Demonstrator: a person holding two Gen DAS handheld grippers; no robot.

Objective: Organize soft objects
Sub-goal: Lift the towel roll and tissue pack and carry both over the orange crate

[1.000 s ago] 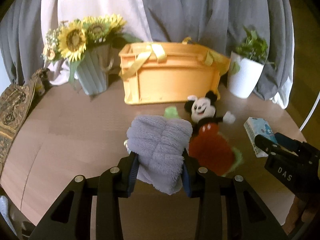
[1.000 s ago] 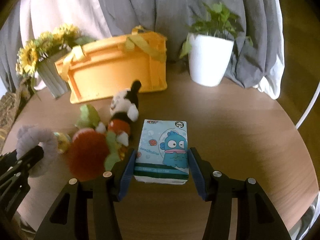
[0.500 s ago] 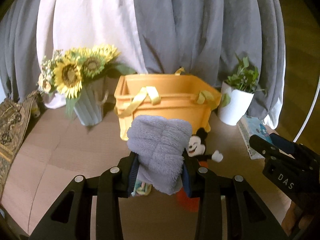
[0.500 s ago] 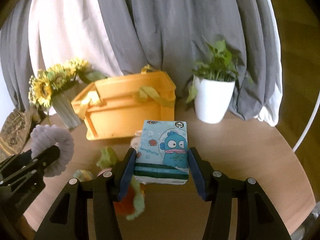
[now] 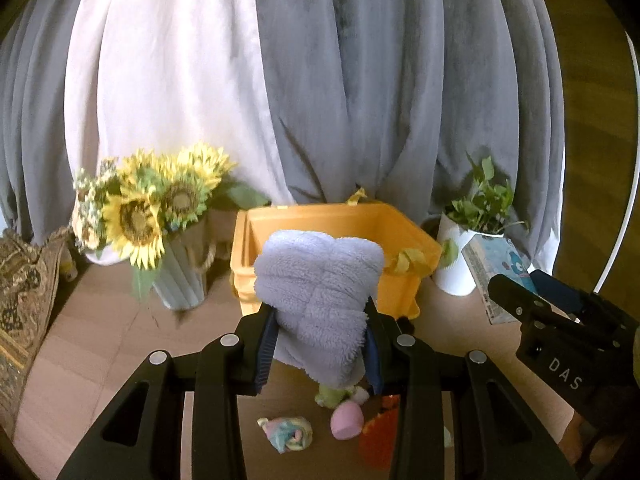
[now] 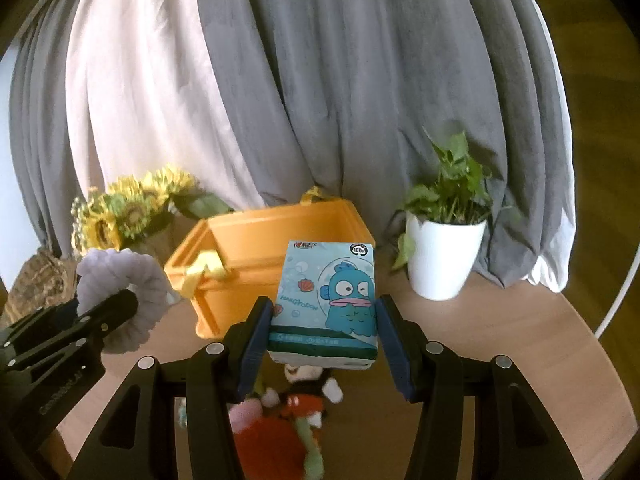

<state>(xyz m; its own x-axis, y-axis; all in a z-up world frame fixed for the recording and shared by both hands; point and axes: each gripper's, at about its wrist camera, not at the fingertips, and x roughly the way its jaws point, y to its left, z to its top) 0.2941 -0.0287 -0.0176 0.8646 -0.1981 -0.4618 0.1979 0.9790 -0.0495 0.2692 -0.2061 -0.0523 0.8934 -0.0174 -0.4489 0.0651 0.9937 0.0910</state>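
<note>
Above the round wooden table [image 5: 100, 344], the left gripper [image 5: 320, 344] pinches a folded lilac fleece towel [image 5: 320, 296] between its blue pads, raised in front of the open orange plastic crate [image 5: 340, 220]. To its right, the right gripper [image 6: 324, 340] clamps a light-blue tissue pack with a cartoon fish print [image 6: 326, 300], also lifted off the table just before the crate. Below both, a Mickey Mouse plush [image 6: 308, 388], a red plush toy [image 6: 268, 448] and a pastel rainbow scrunchie [image 5: 286, 434] lie on the tabletop. A sunflower bouquet in a ribbed vase [image 5: 152, 216] stands left of the crate, a white potted plant [image 6: 444, 256] right of it.
</note>
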